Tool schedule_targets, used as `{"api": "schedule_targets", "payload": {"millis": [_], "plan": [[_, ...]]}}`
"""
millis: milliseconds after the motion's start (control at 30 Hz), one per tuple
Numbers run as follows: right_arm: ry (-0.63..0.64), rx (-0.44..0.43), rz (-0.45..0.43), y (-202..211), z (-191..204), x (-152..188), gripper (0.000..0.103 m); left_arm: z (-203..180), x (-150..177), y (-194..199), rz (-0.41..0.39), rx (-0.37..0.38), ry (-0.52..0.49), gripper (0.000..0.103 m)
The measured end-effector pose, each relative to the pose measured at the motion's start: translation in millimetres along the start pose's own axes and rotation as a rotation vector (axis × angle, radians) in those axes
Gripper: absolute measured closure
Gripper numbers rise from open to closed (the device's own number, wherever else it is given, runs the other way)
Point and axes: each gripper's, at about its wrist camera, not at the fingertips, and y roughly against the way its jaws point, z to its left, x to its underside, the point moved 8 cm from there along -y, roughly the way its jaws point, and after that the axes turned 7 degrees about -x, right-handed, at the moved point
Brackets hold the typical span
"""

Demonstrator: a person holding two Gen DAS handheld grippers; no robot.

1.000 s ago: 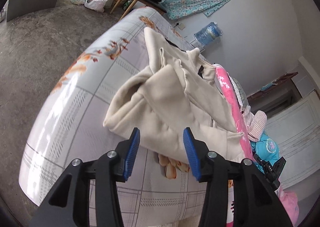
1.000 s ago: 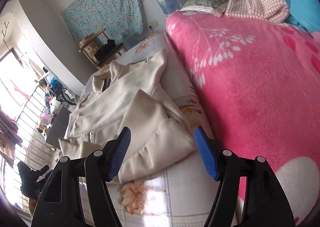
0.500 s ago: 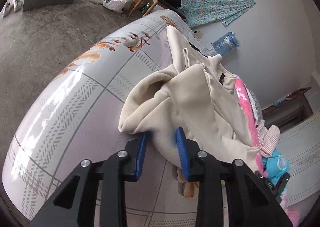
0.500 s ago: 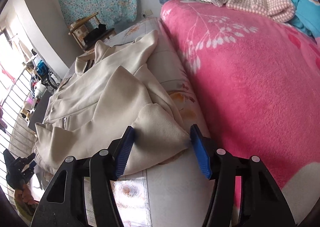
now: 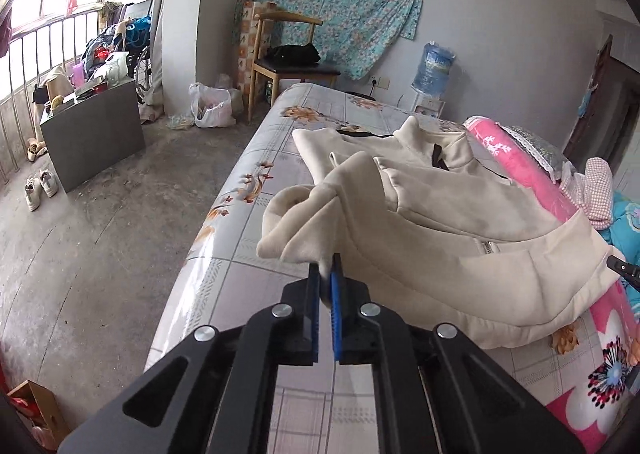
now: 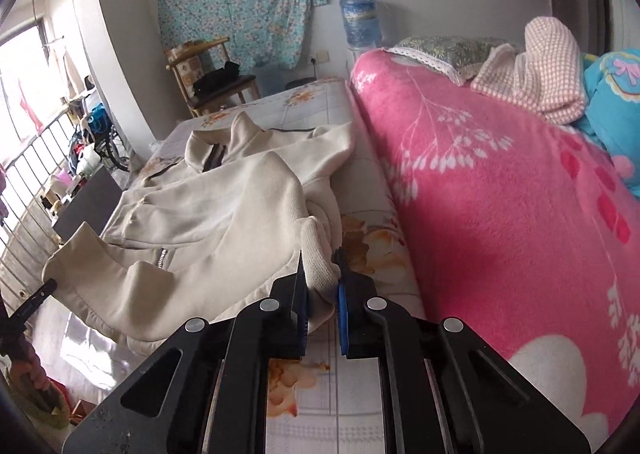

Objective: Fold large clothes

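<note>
A large cream zip-up jacket [image 5: 440,222] lies on the bed's floral sheet [image 5: 256,190], sleeves folded over its front. My left gripper [image 5: 326,274] is shut on the jacket's near hem corner and holds it lifted. In the right wrist view the jacket [image 6: 208,210] spreads to the left. My right gripper [image 6: 320,274] is shut on the other hem corner, with cream fabric bunched between the blue pads. The hem edge between the two grippers hangs a little above the sheet.
A pink fleece blanket [image 6: 500,194] covers the bed's right side, with a checked cloth [image 6: 540,66] and blue bedding [image 6: 616,94] on it. A wooden chair [image 5: 288,58], water jug [image 5: 436,66] and grey box [image 5: 92,122] stand beyond on the concrete floor.
Both grippers went from open around the jacket's hem corners to shut on them. Both views have swung upward and the hem is raised off the sheet.
</note>
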Motion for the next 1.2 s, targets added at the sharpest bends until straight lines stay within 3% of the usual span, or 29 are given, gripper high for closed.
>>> {"api": "schedule_targets", "payload": {"millis": [100,200,333,400,500,567,633,700,767,833,933,1067,1200], "plan": [[-0.053,-0.052,0.049,14,-10,17,0.093,16,19,14,0.074,0.034,0.011,0.099],[-0.133,-0.089,0.123,10,-26,46,0.090,34,56,13,0.187,0.084,0.092,0.098],[-0.167,0.001,0.231,-5,-49,80,0.075,57,92,-2,0.299,0.065,0.153,0.087],[-0.171,0.023,0.217,3,-54,79,0.060,66,90,4,0.274,0.040,0.161,0.083],[-0.144,0.070,0.144,24,-57,63,0.052,84,75,19,0.189,-0.054,0.145,0.082],[-0.118,0.100,0.100,34,-53,54,0.050,90,68,26,0.147,-0.066,0.148,0.082],[-0.084,0.074,0.087,33,-37,48,0.048,80,59,28,0.117,-0.019,0.139,0.082],[-0.034,0.018,0.103,21,-9,46,0.041,51,54,25,0.116,0.079,0.112,0.082],[0.025,-0.039,0.137,5,21,51,0.040,12,54,18,0.143,0.181,0.061,0.081],[0.076,-0.082,0.181,-13,48,60,0.039,-25,61,7,0.185,0.223,-0.009,0.078],[0.147,-0.066,0.242,-41,74,73,0.039,-54,73,-16,0.224,0.162,-0.120,0.078],[0.233,0.006,0.271,-67,87,85,0.040,-63,75,-31,0.180,0.068,-0.233,0.077],[0.249,0.053,0.307,-87,80,91,0.044,-65,70,-41,0.163,0.028,-0.262,0.078]]}}
